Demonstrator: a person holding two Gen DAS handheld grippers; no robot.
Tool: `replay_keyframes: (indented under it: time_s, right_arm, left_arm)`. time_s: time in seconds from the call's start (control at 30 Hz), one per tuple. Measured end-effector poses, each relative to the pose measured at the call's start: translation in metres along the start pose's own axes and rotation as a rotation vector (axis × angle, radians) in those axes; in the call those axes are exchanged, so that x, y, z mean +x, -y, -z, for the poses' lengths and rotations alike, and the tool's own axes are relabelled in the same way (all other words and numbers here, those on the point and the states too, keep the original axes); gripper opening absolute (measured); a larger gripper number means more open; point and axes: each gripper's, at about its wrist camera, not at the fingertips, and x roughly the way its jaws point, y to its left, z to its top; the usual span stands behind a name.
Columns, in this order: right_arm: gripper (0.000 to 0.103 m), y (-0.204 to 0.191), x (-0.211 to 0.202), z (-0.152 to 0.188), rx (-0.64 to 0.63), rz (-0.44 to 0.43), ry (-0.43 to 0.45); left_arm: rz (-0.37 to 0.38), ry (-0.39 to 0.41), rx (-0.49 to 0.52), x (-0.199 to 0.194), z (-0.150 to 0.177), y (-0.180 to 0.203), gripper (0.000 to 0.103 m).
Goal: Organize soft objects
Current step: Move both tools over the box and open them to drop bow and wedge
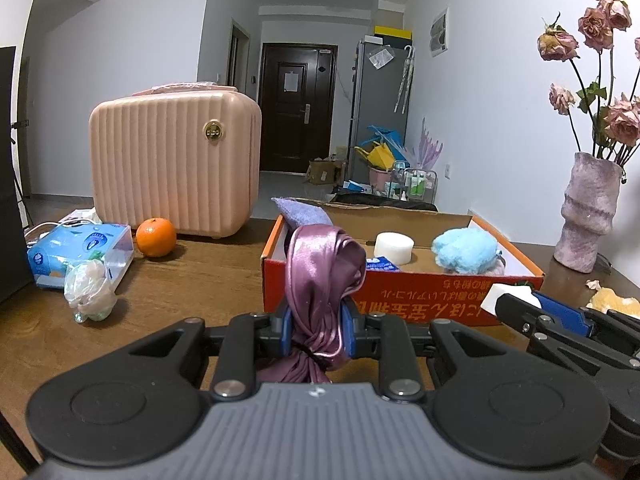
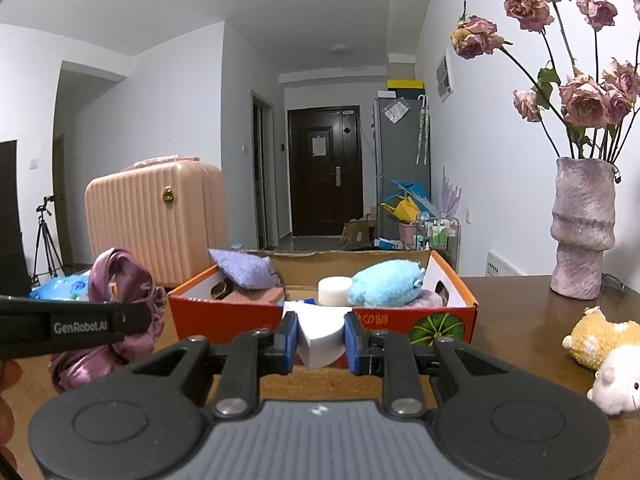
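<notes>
My left gripper [image 1: 318,330] is shut on a purple satin cloth [image 1: 324,276], held just in front of the orange cardboard box [image 1: 400,292]; the cloth also shows in the right wrist view [image 2: 120,312]. My right gripper [image 2: 320,338] is shut on a white foam wedge [image 2: 320,336], close to the box's front wall [image 2: 240,320]; the wedge shows in the left wrist view [image 1: 506,296]. The box holds a lilac sponge [image 2: 244,270], a white foam cylinder [image 2: 334,290] and a blue plush [image 2: 386,284].
A pink hard case [image 1: 172,164], an orange [image 1: 156,237], a blue tissue pack [image 1: 80,254] and a crumpled plastic bag [image 1: 90,292] lie left of the box. A vase of dried roses [image 2: 582,232] and two plush toys [image 2: 604,352] are on the right.
</notes>
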Motion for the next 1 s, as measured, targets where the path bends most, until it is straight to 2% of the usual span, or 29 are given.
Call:
replay_keyframes:
  time_s: [0.5, 1.0]
  right_arm:
    - [0.024, 0.011, 0.045, -0.014, 0.000, 0.038, 0.053]
    - [0.024, 0.012, 0.105, -0.029, -0.031, 0.026, 0.071]
  left_arm:
    - [-0.001, 0.025, -0.023, 0.042, -0.024, 0.017, 0.024]
    - [0.008, 0.052, -0.053, 0.101, -0.057, 0.030, 0.025]
